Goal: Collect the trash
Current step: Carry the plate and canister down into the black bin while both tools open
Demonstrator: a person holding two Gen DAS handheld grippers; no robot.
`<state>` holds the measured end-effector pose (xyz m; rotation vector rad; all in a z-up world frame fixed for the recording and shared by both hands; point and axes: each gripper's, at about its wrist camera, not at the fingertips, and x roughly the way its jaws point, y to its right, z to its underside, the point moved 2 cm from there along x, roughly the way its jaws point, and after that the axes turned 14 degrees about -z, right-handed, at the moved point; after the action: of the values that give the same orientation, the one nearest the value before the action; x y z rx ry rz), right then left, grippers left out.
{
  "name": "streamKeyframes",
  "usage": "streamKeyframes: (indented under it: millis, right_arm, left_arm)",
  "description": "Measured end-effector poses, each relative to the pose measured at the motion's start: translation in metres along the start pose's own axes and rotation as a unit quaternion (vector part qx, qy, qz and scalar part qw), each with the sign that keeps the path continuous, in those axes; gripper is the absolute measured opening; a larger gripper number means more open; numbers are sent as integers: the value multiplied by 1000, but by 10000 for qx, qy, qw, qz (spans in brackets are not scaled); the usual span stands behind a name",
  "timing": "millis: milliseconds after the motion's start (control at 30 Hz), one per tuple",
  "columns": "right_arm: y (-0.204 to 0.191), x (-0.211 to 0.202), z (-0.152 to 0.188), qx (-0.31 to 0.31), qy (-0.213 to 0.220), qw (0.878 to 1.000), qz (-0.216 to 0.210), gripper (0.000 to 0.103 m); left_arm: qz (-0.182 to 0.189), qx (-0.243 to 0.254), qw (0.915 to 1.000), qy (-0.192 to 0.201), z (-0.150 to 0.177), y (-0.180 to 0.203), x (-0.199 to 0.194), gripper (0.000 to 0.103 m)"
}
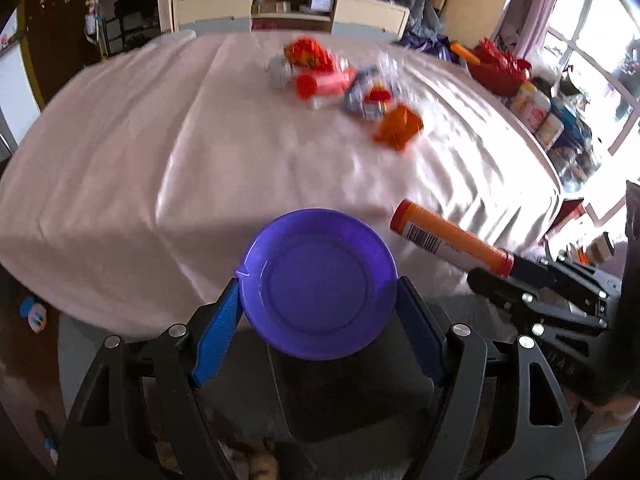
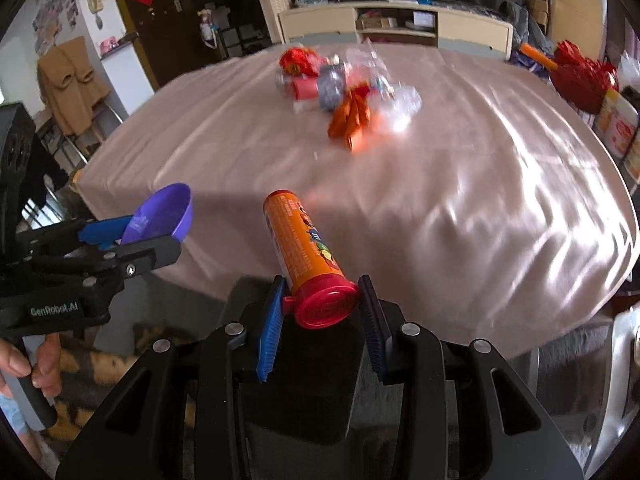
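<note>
My left gripper [image 1: 318,284] is shut on a purple plastic bowl [image 1: 320,284], held at the near edge of the table; it also shows in the right wrist view [image 2: 160,216]. My right gripper [image 2: 324,292] is shut on the red-capped end of an orange candy tube [image 2: 300,244], which points out over the table; the tube also shows in the left wrist view [image 1: 448,238]. A pile of trash [image 1: 340,80] lies at the far middle of the table: red and orange wrappers, a pink tube, clear plastic. It also shows in the right wrist view [image 2: 344,88].
The table wears a pale pink cloth [image 1: 160,140]. Red bags [image 1: 500,68] and jars [image 1: 532,108] stand along its right edge. A low cabinet [image 1: 292,8] stands behind the table. A person's hand [image 2: 24,364] holds the left gripper's handle.
</note>
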<state>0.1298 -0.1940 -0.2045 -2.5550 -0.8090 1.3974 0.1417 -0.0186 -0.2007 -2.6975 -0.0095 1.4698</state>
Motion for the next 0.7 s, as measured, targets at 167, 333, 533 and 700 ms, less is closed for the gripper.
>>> streamKeyframes:
  millis: [167,333,533,700]
  right_arm:
    - [11,17,29,245,-353,9990,149,38]
    - [26,44,54,529,-657,9963,175,38]
    - [35,61,66,819,-831,9930,183,38]
    - [24,73,61,800,-879,9927,185,39]
  left_arm:
    - [292,-72,9980,-553,43,3,26,72]
    - [428,112,9952,-878,74,14,53,72]
    - [372,418,9900,-1296,101,30,86,73]
    - [350,463,9884,-1401,103,32,94,74]
